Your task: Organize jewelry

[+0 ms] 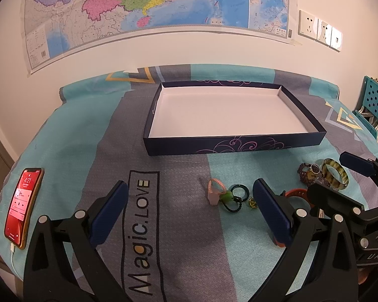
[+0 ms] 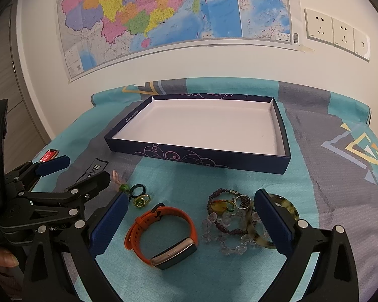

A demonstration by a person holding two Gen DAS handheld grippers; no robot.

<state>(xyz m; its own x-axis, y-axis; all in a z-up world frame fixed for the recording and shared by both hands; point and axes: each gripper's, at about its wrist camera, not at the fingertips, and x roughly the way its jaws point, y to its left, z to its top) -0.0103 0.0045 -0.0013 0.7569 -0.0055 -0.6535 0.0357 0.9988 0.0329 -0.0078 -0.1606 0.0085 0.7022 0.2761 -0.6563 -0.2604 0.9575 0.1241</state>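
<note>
Both jaws gape empty: right gripper [image 2: 191, 222] straddles the orange band [image 2: 161, 236] near the desk's front edge; left gripper [image 1: 189, 211] waits. Close squarely on the strap, then carry to the box [image 2: 196, 154].

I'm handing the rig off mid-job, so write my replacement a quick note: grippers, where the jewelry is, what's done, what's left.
Left gripper: open, holding nothing.
Right gripper: open, holding nothing, the orange smart band between its fingers.
On the bedspread: tangled bead bracelets, tortoiseshell bangle, dark green ring, gold ring, pink charm.
Navy box: nothing inside.
Done: nothing.
Left: move every piece into the box.
</note>
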